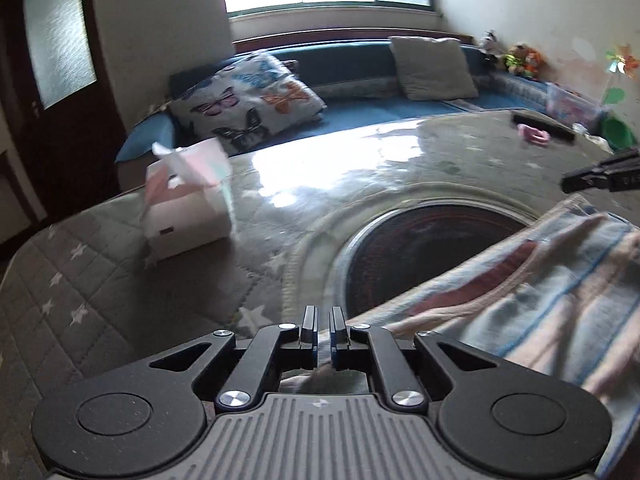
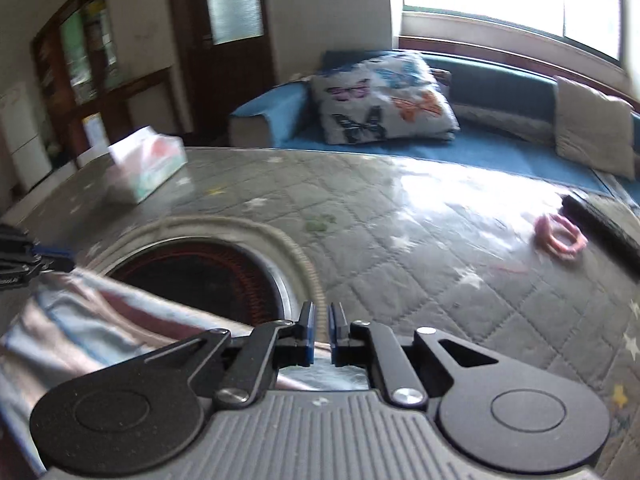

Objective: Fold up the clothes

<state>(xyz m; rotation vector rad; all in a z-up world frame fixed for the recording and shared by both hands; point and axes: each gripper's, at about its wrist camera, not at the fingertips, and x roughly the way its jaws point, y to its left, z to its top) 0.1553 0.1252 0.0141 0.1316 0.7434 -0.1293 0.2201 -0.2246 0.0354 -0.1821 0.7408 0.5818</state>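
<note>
A striped cloth in pale blue, pink and white (image 1: pixel 532 300) hangs stretched between my two grippers above the table. My left gripper (image 1: pixel 323 322) is shut on one edge of it; the cloth runs off to the right. My right gripper (image 2: pixel 321 320) is shut on the other edge; the cloth (image 2: pixel 80 328) runs off to the left. Each gripper shows at the edge of the other's view: the right one (image 1: pixel 600 176) and the left one (image 2: pixel 24 264).
The table has a grey quilted star-pattern cover (image 2: pixel 400 240) under clear plastic, with a round dark inset (image 1: pixel 432 252) in the middle. A tissue box (image 1: pixel 188 200) stands at the left. A pink ring (image 2: pixel 560 236) and a dark bar (image 2: pixel 600 228) lie at the right. A blue sofa with cushions (image 1: pixel 248 100) is behind.
</note>
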